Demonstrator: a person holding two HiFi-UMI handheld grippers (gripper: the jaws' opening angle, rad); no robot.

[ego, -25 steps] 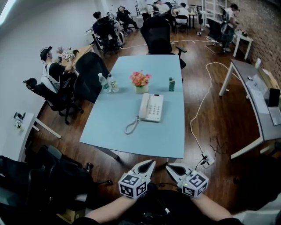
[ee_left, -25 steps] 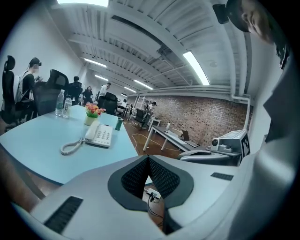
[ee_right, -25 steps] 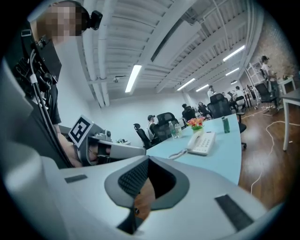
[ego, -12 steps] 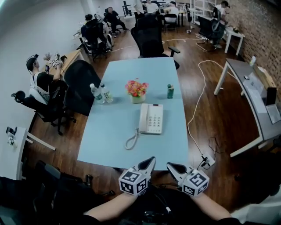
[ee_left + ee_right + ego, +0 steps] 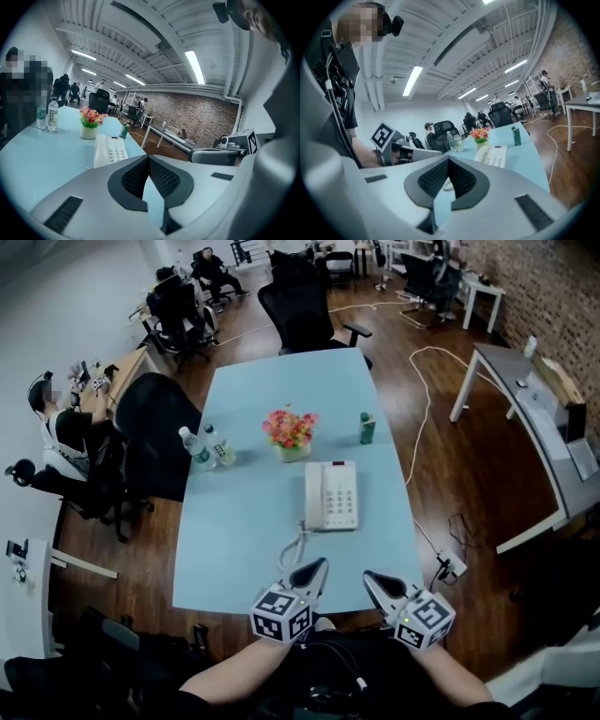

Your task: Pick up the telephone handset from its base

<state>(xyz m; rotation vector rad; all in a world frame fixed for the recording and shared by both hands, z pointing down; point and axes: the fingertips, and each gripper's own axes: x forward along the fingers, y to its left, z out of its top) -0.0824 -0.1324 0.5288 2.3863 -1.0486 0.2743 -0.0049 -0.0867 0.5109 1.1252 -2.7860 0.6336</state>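
head view: handset (image 5: 312,495) sits on base (image 5: 339,495), pickup not started. left gripper (image 5: 320,564), right gripper (image 5: 368,576): jaws closed, apparently empty, well short.

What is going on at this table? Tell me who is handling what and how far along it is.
A person is at the near edge of a light blue table, a gripper in each hand. The left gripper and right gripper are both shut and empty, held short of the telephone. Its handset lies on the base, not yet touched, and the coiled cord trails toward the grippers.
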